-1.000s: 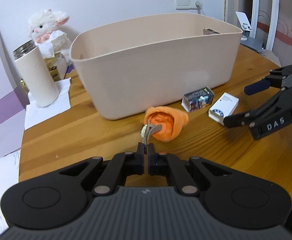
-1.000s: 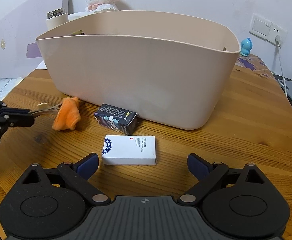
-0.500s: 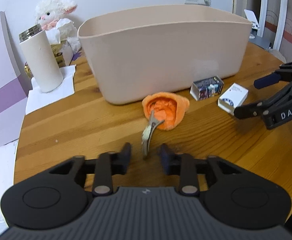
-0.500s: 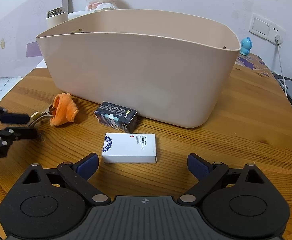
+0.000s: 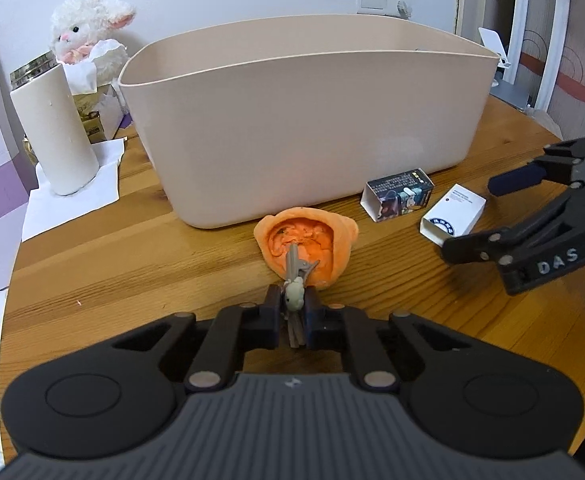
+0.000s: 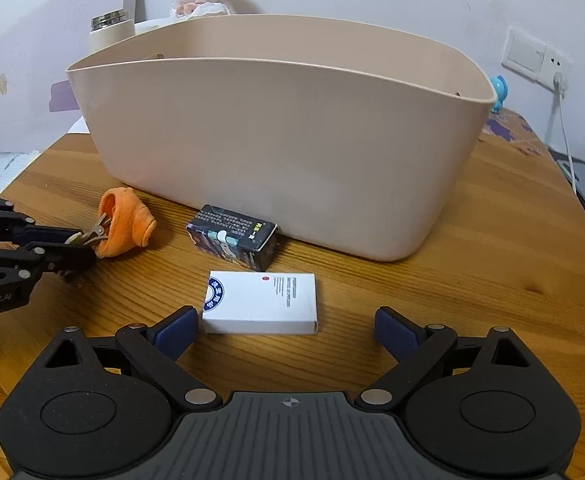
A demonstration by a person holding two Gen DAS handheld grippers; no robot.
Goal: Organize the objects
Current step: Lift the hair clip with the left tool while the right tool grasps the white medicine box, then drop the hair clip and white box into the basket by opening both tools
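Left claw (image 5: pixel 292 312) angled down, just closed on hair clip (image 5: pixel 294 280); right claw (image 6: pixel 286 330) wide

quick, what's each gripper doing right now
Left gripper: jaws have just been closing, now shut on the metal clip of the orange plush piece.
Right gripper: open, holding nothing, white box just ahead.

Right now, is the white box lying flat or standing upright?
Lying flat. The white box rests on its broad face on the wooden table, printed side up, in front of the beige bin.
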